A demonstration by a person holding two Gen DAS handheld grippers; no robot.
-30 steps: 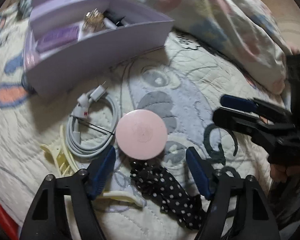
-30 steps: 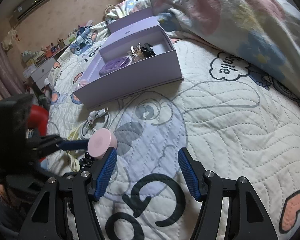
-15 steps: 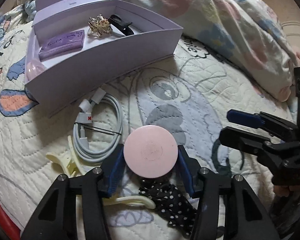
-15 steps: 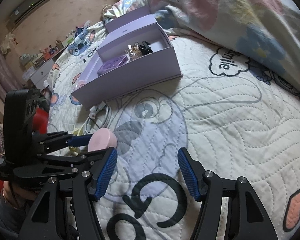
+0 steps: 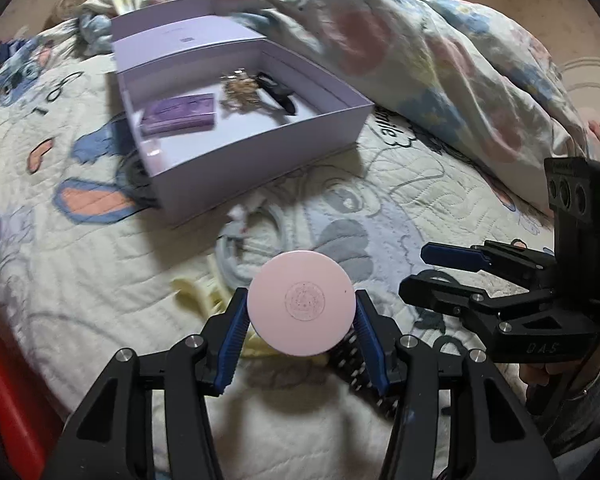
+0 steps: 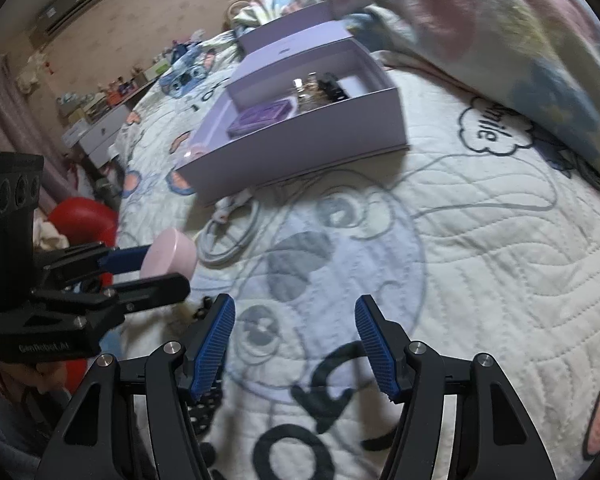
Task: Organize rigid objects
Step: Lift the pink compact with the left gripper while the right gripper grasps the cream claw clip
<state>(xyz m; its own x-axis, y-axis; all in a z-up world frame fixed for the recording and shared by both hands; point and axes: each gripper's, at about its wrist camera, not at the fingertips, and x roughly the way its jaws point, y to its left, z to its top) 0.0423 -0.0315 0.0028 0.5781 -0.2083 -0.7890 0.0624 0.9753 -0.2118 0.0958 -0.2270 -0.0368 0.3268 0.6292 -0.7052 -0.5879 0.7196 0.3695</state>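
My left gripper (image 5: 300, 320) is shut on a round pink compact (image 5: 301, 303) and holds it above the quilt; it also shows in the right wrist view (image 6: 171, 251). An open lilac box (image 5: 260, 160) lies beyond it, holding a purple case (image 5: 179, 114), a gold hair clip (image 5: 240, 90) and a black item (image 5: 278, 94). The box also shows in the right wrist view (image 6: 300, 148). My right gripper (image 6: 296, 336) is open and empty over the quilt; it shows at the right in the left wrist view (image 5: 456, 272).
A coiled white cable (image 5: 240, 248) lies in front of the box; it also shows in the right wrist view (image 6: 228, 232). A pale yellow claw clip (image 5: 196, 290) and a black polka-dot scrunchie (image 5: 348, 360) lie under the compact. A bunched floral duvet (image 5: 440, 60) is at the back right.
My left gripper closed on the pink compact and lifted it off the quilt, moving toward the box. The right gripper stayed open and barely moved.
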